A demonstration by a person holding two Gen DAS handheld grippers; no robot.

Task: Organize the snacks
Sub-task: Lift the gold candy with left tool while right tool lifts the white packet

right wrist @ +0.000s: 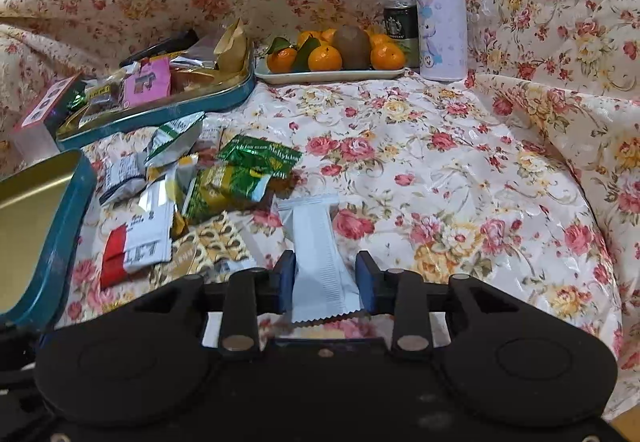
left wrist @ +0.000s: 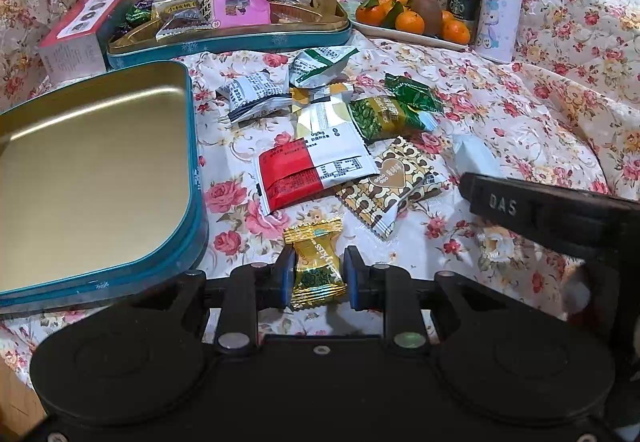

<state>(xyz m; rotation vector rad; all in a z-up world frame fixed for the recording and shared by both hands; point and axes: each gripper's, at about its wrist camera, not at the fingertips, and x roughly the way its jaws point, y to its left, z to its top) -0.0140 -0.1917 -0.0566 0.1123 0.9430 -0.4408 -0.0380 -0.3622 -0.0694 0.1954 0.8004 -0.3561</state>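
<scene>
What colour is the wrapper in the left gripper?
Gold wrapper with a dark green patch, clearest in the left wrist view, between the left gripper fingers.

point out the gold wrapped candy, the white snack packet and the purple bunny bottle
gold wrapped candy (left wrist: 318,268), left wrist view, wrapper middle
white snack packet (right wrist: 320,262), right wrist view, packet middle
purple bunny bottle (right wrist: 440,14), right wrist view, body

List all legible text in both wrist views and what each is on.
"DAS": right gripper body.
"Meltykiss": green wrapper.
"STARBUCKS": dark can, barely legible.
"0g/kg": white part of red-and-white packet.
"小核桃": clear packet in the filled tin.
Gold candy in left gripper fingers: lettering unreadable.
White packet: no readable print.
</scene>
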